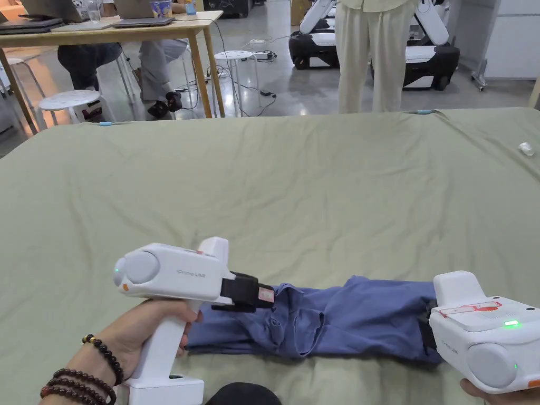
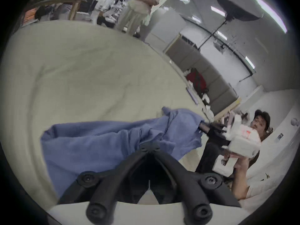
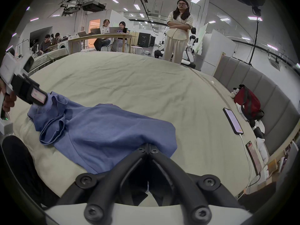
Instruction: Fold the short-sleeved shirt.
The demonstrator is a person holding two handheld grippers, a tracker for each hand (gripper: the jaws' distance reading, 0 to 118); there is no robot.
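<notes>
Pale green bed sheet (image 1: pixel 295 174), wrinkled. Blue shirt (image 1: pixel 348 321) at 6 o'clock on it, already a narrow band. Left gripper (image 2: pixel 149 147) clamped on collar end, right gripper (image 3: pixel 148 147) clamped on hem end. Next, probably: bringing one end over the other, keeping edges aligned.

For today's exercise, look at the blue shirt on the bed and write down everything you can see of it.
The blue shirt is a soft, matte, woven-looking garment, bunched into a long narrow band with many creases. It lies across the near edge of the pale green bed cover, running left to right. A looped opening, a sleeve or the neck, shows near its left end. The left hand-held gripper is shut on one end and the right hand-held gripper on the other. Nothing else touches it.
</notes>
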